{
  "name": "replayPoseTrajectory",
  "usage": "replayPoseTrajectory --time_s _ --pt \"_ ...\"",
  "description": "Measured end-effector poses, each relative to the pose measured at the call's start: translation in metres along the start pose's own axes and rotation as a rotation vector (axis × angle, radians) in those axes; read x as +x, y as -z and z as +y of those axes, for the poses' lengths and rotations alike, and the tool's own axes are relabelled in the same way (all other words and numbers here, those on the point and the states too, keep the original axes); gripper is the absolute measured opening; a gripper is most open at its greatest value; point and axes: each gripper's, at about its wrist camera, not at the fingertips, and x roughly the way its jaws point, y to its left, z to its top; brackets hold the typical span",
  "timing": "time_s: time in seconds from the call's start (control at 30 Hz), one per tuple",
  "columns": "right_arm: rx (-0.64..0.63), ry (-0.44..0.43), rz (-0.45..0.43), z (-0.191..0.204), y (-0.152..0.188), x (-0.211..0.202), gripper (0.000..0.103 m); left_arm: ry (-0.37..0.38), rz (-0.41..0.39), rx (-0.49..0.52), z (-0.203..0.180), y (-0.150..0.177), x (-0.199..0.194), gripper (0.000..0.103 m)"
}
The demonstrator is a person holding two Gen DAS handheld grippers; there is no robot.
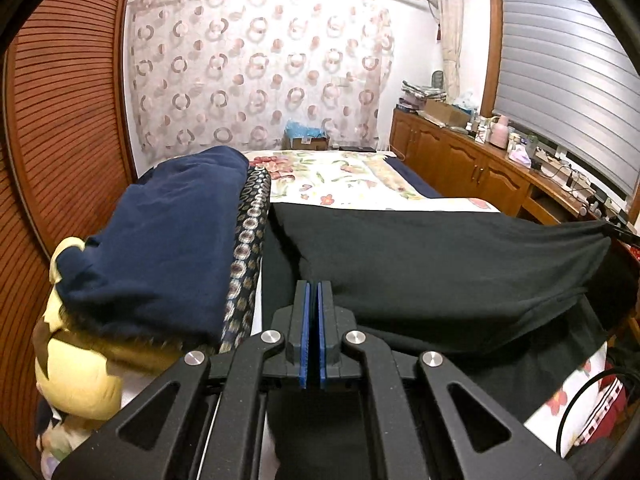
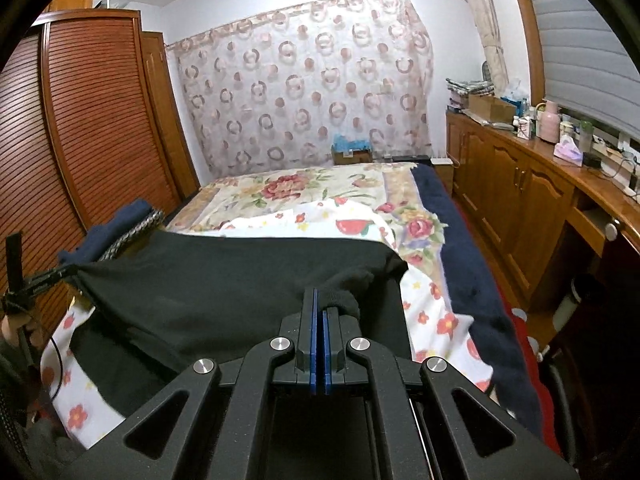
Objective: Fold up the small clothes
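a bed (image 2: 304,184) with a floral cover fills the room. over its near end a black garment (image 1: 440,256) hangs stretched between two hand-held grippers. the left gripper (image 1: 313,286) is clamped on one edge of the cloth, the right gripper (image 2: 320,294) on the other. a folded navy blanket (image 1: 160,240) lies on the bed just left of the garment.

home bedroom | bed (image 2: 320,188) | curtain (image 2: 304,92) | wooden wardrobe (image 2: 92,112)
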Motion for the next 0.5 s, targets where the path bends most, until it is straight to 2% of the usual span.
replayPoseTrajectory --time_s 0.17,0.27,0.5 --pt "0.008 0.007 0.008 0.002 0.016 -0.026 0.002 0.006 0.013 -0.004 0.001 0.017 -0.016 0.004" --pt "0.032 0.003 0.045 0.000 0.028 -0.031 0.002 0.014 0.037 -0.013 0.004 0.030 -0.020 0.004" --pt "0.061 0.024 0.172 -0.006 0.047 0.003 0.002 0.002 0.127 -0.020 0.005 0.062 -0.004 0.004"
